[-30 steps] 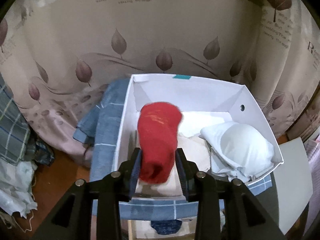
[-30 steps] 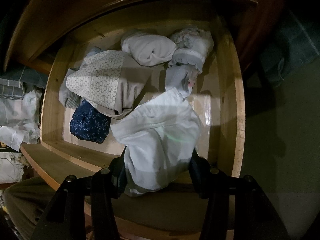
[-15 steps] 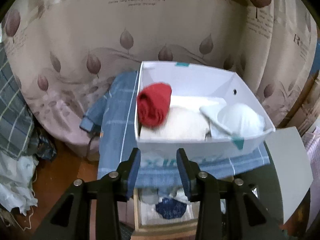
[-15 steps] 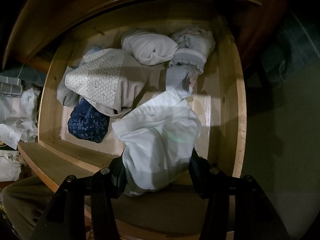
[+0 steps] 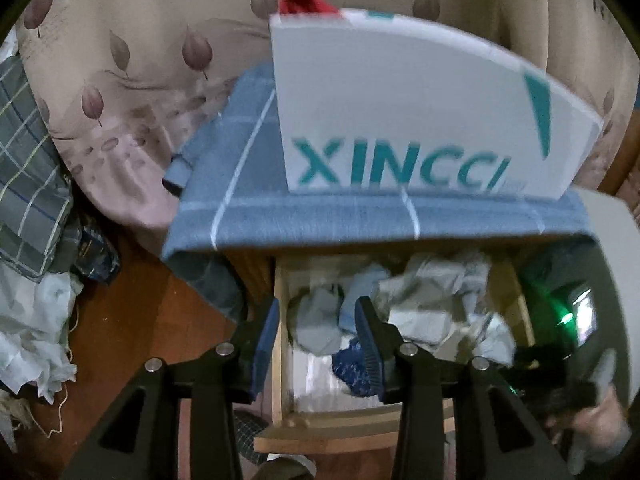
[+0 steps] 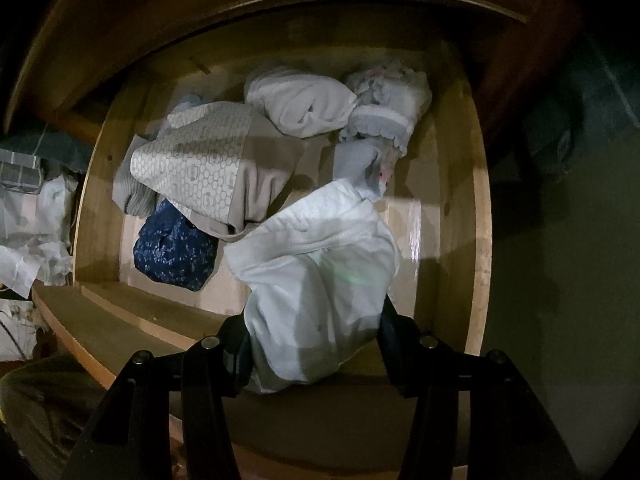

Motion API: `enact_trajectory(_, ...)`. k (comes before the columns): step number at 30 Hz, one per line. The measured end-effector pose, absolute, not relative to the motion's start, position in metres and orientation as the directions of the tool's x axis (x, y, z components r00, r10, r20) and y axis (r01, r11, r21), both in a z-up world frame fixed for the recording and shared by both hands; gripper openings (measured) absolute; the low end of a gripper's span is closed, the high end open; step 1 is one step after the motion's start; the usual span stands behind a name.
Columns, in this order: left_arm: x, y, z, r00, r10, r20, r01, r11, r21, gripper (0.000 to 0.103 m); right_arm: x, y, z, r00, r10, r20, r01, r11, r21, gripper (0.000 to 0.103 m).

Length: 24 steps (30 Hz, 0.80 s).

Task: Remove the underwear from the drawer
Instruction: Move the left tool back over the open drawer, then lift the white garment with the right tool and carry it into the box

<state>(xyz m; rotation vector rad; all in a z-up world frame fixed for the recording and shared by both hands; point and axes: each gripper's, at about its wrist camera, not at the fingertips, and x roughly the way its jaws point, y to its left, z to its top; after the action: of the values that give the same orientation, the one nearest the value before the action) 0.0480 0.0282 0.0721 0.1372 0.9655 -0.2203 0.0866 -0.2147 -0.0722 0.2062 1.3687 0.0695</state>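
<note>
Holding white underwear (image 6: 316,280) pinched in my right claw (image 6: 314,344) above the drawer (image 6: 480,240), I count one red piece (image 5: 304,2) already boxed; my left claw (image 5: 316,336), jaws just widening, empty, faces several remaining.

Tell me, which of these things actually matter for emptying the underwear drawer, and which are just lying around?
Part of the job:
- open wooden drawer
- white cotton underwear, gripped by the right gripper
- dark blue patterned bundle
- beige honeycomb-print garment
- white cardboard box with teal lettering
- left gripper, fingers empty

Just lying about:
- leaf-print curtain
- blue checked cloth
- plaid fabric
</note>
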Motion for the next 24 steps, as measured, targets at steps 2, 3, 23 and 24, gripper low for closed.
enact_trajectory(2, 0.048, 0.028, 0.058, 0.542, -0.121, -0.832, 0.238, 0.971, 0.014, 0.040, 0.087, -0.215, -0.068, 0.224, 0.163, -0.961, 0.067, 0.981, 0.182, 0.049)
enact_trajectory(3, 0.049, 0.029, 0.050, 0.536, -0.118, -0.836, 0.226, 0.974, 0.007, 0.040, 0.086, -0.215, -0.066, 0.235, 0.160, -0.959, 0.067, 0.981, 0.180, 0.049)
enact_trajectory(23, 0.049, 0.048, 0.018, 0.574, -0.063, -0.816, 0.135, 0.991, 0.019, 0.040, 0.082, -0.225, -0.033, 0.387, 0.137, -0.912, 0.077, 0.981, 0.180, 0.049)
enact_trajectory(24, 0.050, 0.049, 0.019, 0.576, -0.062, -0.815, 0.134, 0.991, 0.019, 0.040, 0.081, -0.226, -0.031, 0.390, 0.137, -0.911, 0.077, 0.980, 0.181, 0.049)
